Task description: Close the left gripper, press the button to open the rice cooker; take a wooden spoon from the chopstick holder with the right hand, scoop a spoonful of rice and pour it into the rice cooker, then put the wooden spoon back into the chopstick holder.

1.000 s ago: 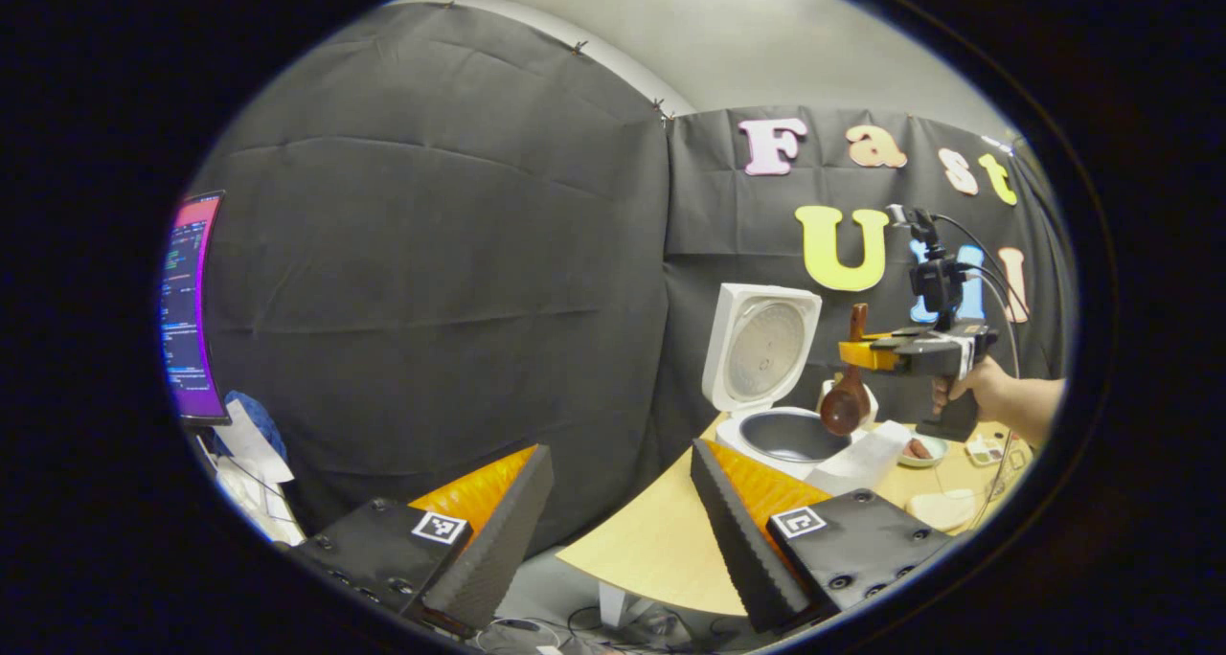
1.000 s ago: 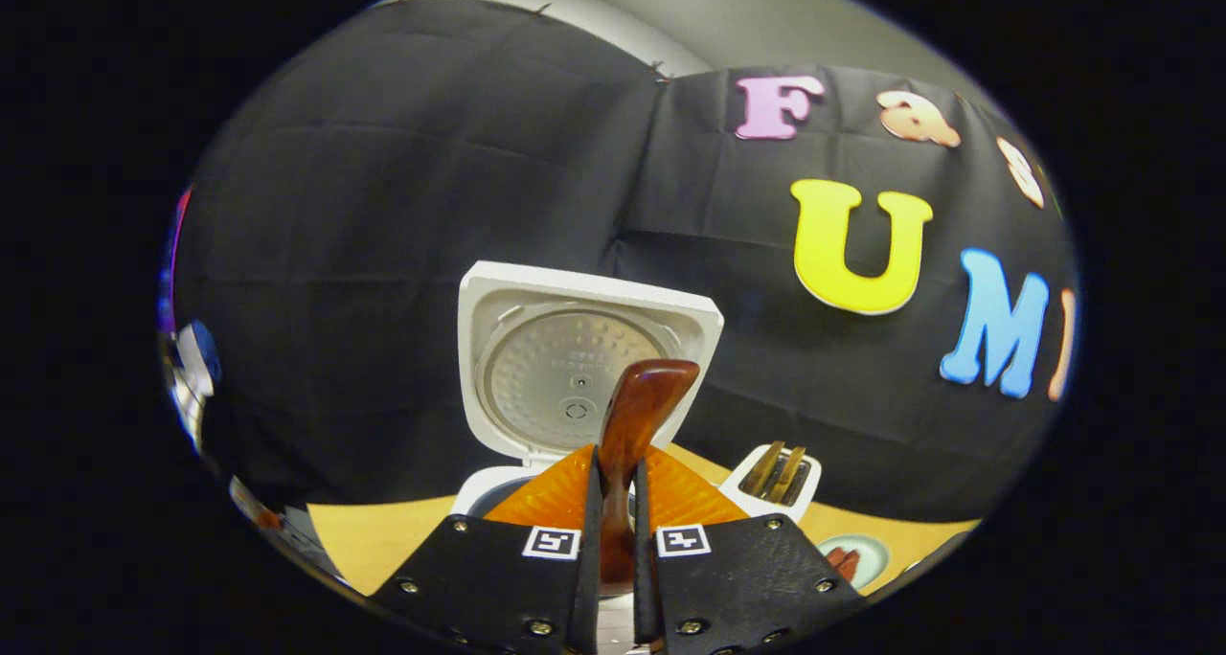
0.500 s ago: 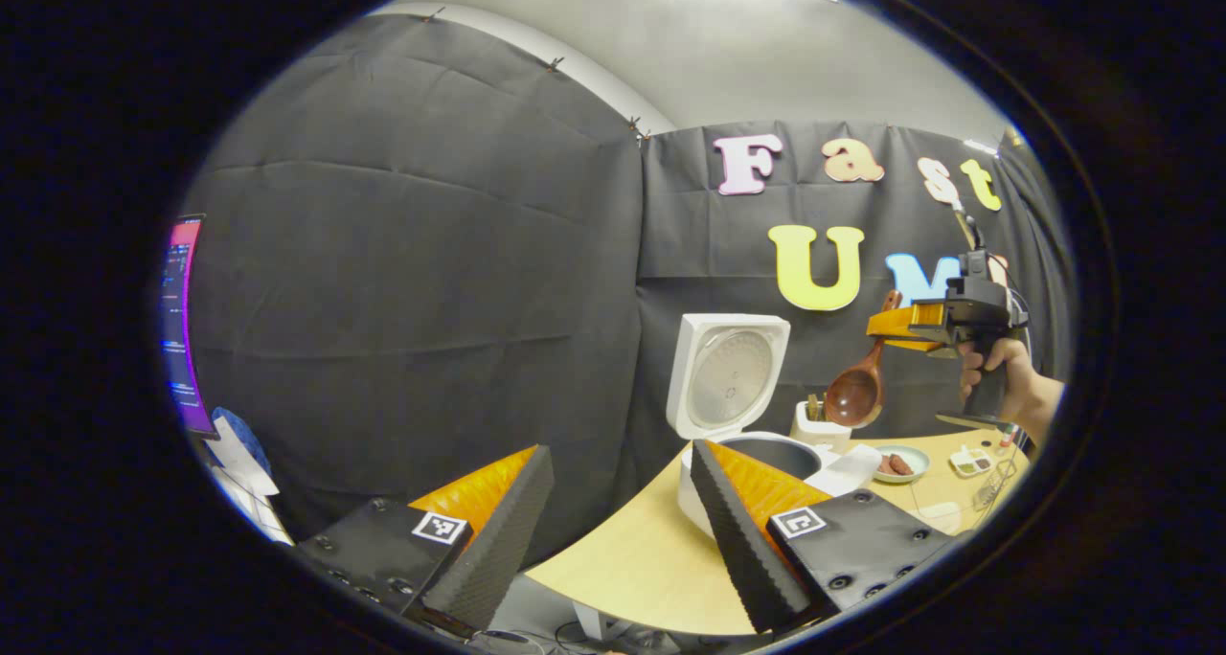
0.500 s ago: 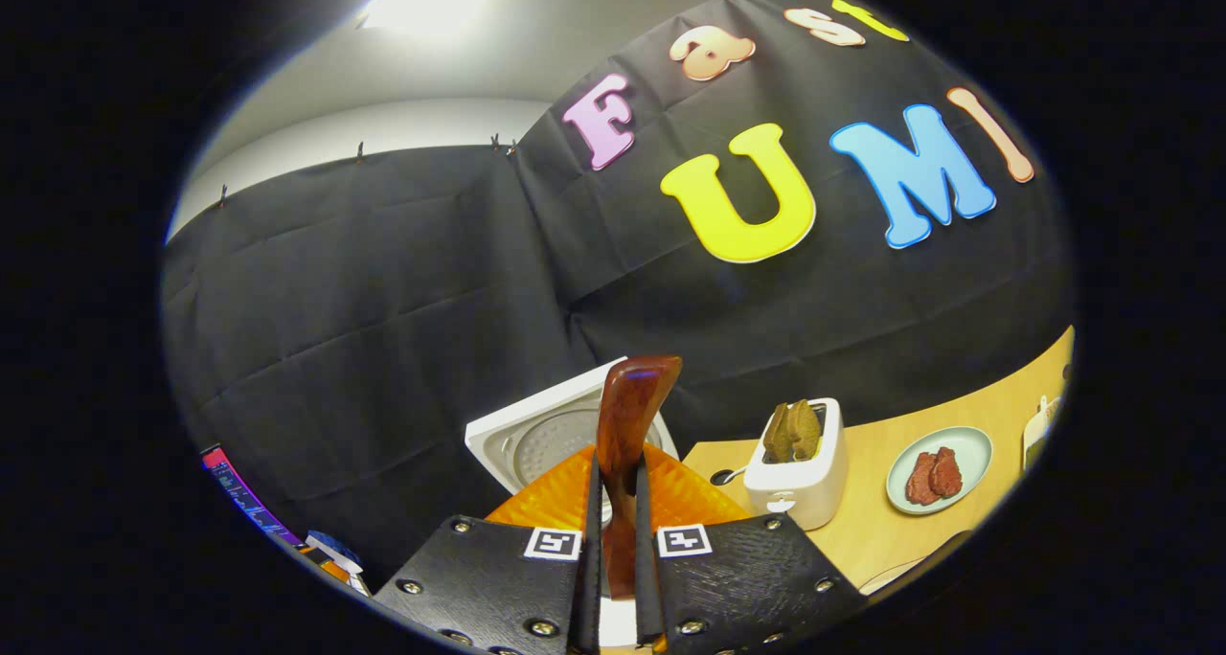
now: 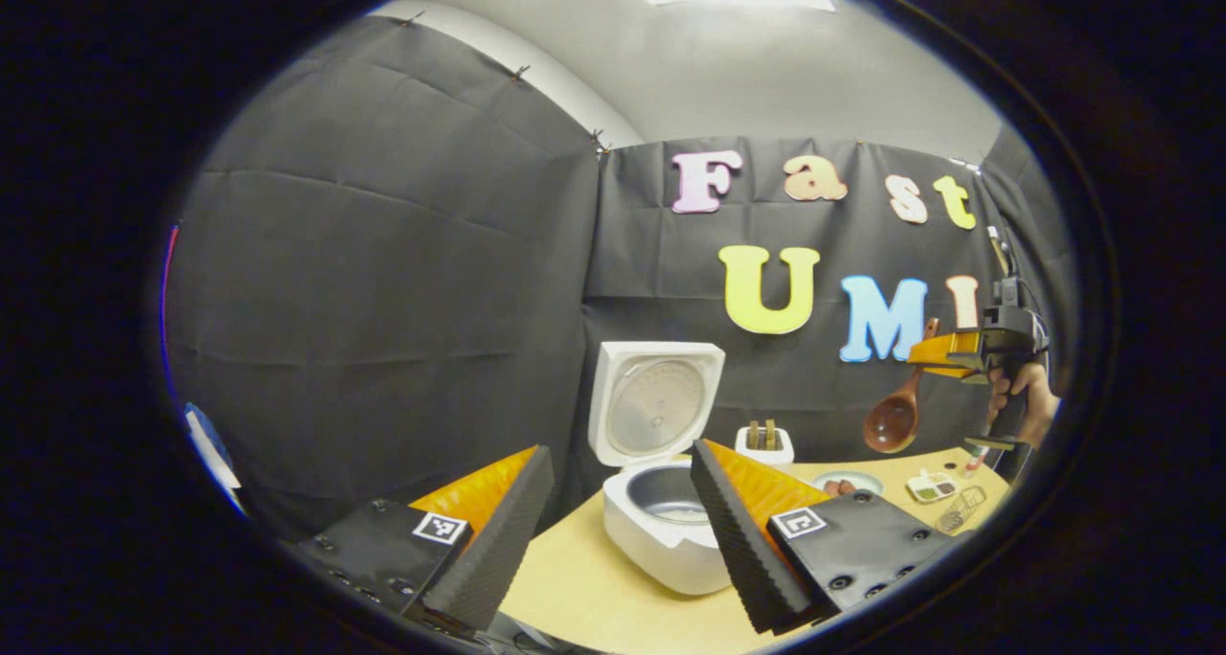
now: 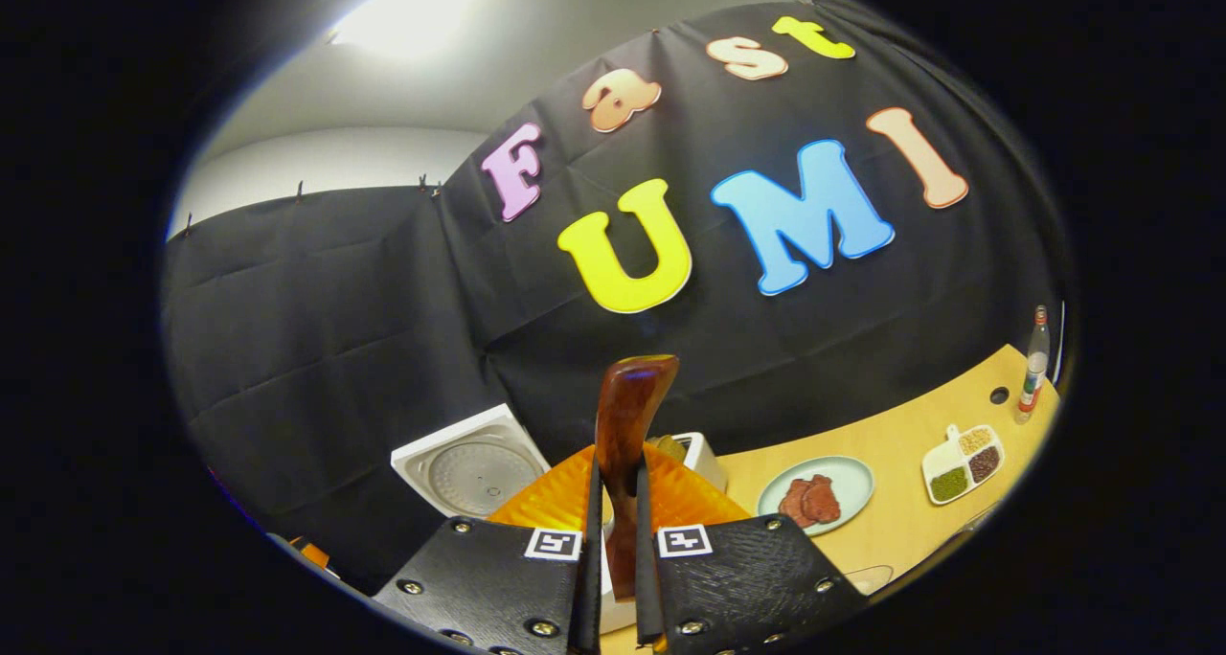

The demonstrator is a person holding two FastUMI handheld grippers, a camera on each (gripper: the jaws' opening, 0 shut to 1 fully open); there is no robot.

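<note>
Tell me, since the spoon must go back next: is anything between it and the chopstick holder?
Nothing visible. The wooden spoon, clamped in the right hand-held gripper, hangs in open air right of the chopstick holder.

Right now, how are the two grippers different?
The left gripper is open with nothing between its fingers, while the right gripper is shut on the wooden spoon. The left gripper sits low, near the open rice cooker, while the right gripper is held high above the table, away from the cooker, with the spoon's bowl hanging down. Both are held in the air, touching nothing on the table.
</note>
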